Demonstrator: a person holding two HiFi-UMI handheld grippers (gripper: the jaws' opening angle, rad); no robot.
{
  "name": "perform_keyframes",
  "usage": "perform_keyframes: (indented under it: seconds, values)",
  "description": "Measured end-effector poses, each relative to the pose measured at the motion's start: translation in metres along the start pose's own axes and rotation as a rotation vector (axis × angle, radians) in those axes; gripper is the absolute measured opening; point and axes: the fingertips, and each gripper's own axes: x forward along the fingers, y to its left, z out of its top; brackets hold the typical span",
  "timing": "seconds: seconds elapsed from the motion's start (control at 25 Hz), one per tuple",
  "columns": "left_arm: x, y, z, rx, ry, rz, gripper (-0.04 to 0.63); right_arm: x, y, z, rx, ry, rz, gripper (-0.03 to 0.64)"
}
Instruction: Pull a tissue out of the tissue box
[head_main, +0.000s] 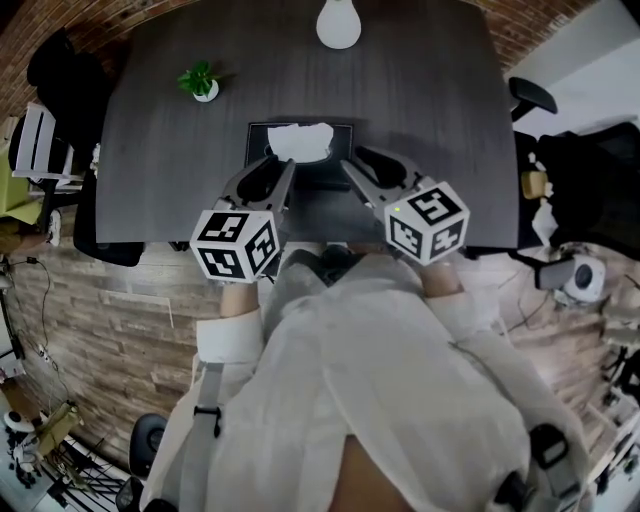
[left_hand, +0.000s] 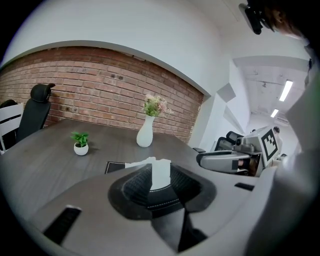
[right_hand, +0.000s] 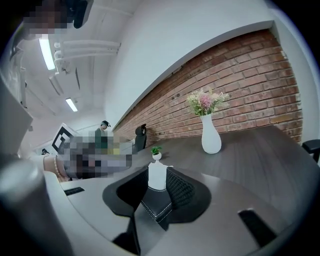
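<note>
A: Where did the black rectangular tissue box (head_main: 260, 138) sit?
B: Centre of the dark grey table (head_main: 420, 90), white tissue (head_main: 300, 140) poking up; the left gripper (head_main: 280, 165) just left of it, right gripper (head_main: 355, 163) just right; both jaws spread, pinching nothing.

A white tissue (head_main: 300, 140) is sticking out of a black box (head_main: 258, 136) at upper centre; the table (head_main: 420, 100) is showing dark grey grain.
</note>
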Motion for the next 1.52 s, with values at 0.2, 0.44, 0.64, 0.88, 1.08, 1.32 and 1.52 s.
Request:
perform_keyframes:
  seconds: [0.2,0.44,0.64,0.88,1.08,1.32,1.52]
  values:
    - [0.007,0.001,0.001,0.017,0.017,-0.014,0.109,0.007,-0.001,0.004,-0.002,-0.007,-0.001,0.104]
    - [0.013,0.011,0.005,0.03,0.026,-0.053,0.109,0.01,-0.006,-0.003,0.021,0.005,-0.062,0.104]
    - [0.017,0.018,0.007,0.064,0.054,-0.125,0.109,0.009,-0.012,-0.008,0.061,0.017,-0.144,0.104]
    - [0.024,0.025,0.016,0.132,0.089,-0.191,0.109,0.012,-0.013,-0.016,0.107,0.04,-0.207,0.104]
    - [0.031,0.029,0.015,0.208,0.132,-0.229,0.109,0.017,-0.012,-0.026,0.136,0.067,-0.243,0.104]
    - [0.044,0.03,0.011,0.26,0.182,-0.255,0.109,0.015,-0.02,-0.036,0.165,0.078,-0.284,0.104]
    - [0.054,0.029,0.01,0.329,0.216,-0.287,0.117,0.018,-0.026,-0.04,0.187,0.085,-0.302,0.104]
